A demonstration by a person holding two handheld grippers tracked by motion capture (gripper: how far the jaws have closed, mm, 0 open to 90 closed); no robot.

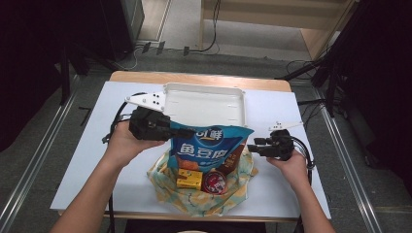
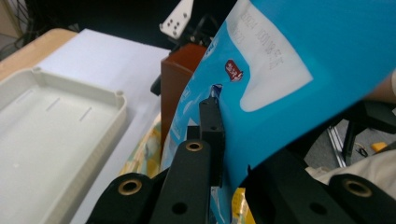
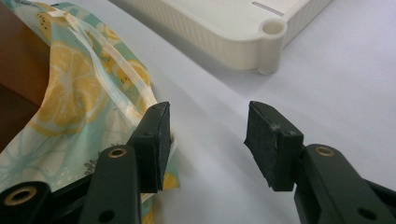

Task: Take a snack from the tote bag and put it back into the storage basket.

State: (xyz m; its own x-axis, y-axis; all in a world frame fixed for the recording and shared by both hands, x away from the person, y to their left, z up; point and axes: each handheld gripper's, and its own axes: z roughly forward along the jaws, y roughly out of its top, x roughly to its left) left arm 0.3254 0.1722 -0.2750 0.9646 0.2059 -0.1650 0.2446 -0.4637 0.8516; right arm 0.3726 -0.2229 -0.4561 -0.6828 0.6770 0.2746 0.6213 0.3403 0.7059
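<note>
Your left claw [image 1: 187, 132] is clamped on the top corner of the blue snack bag [image 1: 211, 148], holding it upright over the lemon-print cloth bag [image 1: 206, 196] on the table [image 1: 272, 104]. Your right claw [image 3: 208, 140] stands wide with nothing between its jaws, one jaw touching the cloth bag's edge, near the white tray [image 1: 204, 104].

Left gripper [image 2: 212, 140] is clamped on edge of blue snack bag [image 2: 299, 60]. W/ the bag as landmark: white tray [image 2: 56, 135] lies well to its left, brown box [image 2: 175, 79] just behind it.
</note>
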